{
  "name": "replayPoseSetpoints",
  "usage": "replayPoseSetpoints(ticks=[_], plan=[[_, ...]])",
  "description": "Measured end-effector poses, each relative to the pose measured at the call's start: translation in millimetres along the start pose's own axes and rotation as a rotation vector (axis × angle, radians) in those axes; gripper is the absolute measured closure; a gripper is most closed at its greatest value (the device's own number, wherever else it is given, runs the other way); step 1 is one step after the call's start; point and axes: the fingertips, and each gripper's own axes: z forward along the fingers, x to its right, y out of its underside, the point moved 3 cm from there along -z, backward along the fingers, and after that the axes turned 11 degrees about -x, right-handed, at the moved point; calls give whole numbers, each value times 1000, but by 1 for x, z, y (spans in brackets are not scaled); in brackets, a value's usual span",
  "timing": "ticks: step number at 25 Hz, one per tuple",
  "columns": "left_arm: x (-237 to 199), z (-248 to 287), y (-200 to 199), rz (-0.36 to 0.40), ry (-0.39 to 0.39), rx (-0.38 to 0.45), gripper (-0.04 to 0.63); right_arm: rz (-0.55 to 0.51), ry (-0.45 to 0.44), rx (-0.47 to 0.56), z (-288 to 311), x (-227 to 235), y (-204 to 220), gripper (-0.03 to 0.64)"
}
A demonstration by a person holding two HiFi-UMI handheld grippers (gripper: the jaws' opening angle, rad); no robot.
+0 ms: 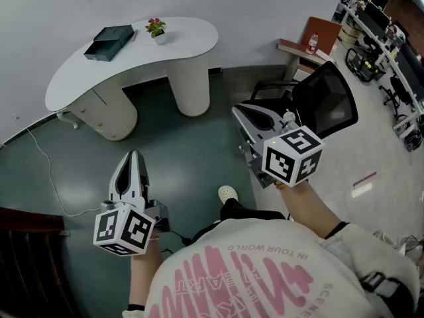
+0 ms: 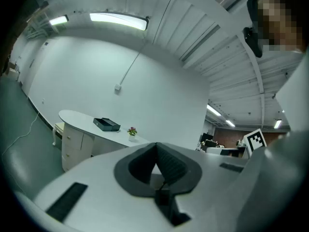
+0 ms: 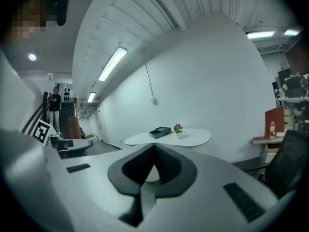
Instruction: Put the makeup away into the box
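A dark open box (image 1: 109, 43) lies on the white curved table (image 1: 192, 42) across the room, next to a small flower pot (image 1: 157, 30). At this distance I cannot make out any makeup. My left gripper (image 1: 135, 154) is held over the green floor, well short of the table, shut with nothing in it. My right gripper (image 1: 240, 111) is held higher at the right, also shut and empty. Both gripper views look level toward the table. The box (image 2: 106, 124) (image 3: 160, 132) and the pot (image 2: 132, 131) (image 3: 178, 129) show far off beyond the closed jaws.
A black office chair (image 1: 324, 101) stands just right of my right gripper. Behind it is a brown side desk (image 1: 301, 48) with a bottle (image 1: 313, 43). A cable (image 1: 46, 171) trails on the floor at the left. A person (image 3: 54, 103) stands on distant stairs.
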Motion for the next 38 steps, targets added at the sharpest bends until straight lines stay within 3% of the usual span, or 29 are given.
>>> replayPoseSetpoints(ticks=[5,10,14,20,27,34,38], plan=[[-12,18,3,-38,-8,-13,592,-9,9,-30,21,11,0,620],[-38,49,9,-78,-65,-48,594,5,-6,-54,58,33,-1,620],[-58,88,1,-68,-90,-41,592,41,-30,-66,105,64,-9,620],[-82,169,-33,-113,-119,-29,594,23,-72,-83,183,113,-54,620],[-98,231,-66,-79,-172,54,594,75,-180,-54,262,163,-99,620],[-111,262,-65,-135,-154,56,594,119,-200,-128,301,186,-83,620],[-132,290,-51,-169,-148,-20,594,142,-200,-179,327,194,-72,620]])
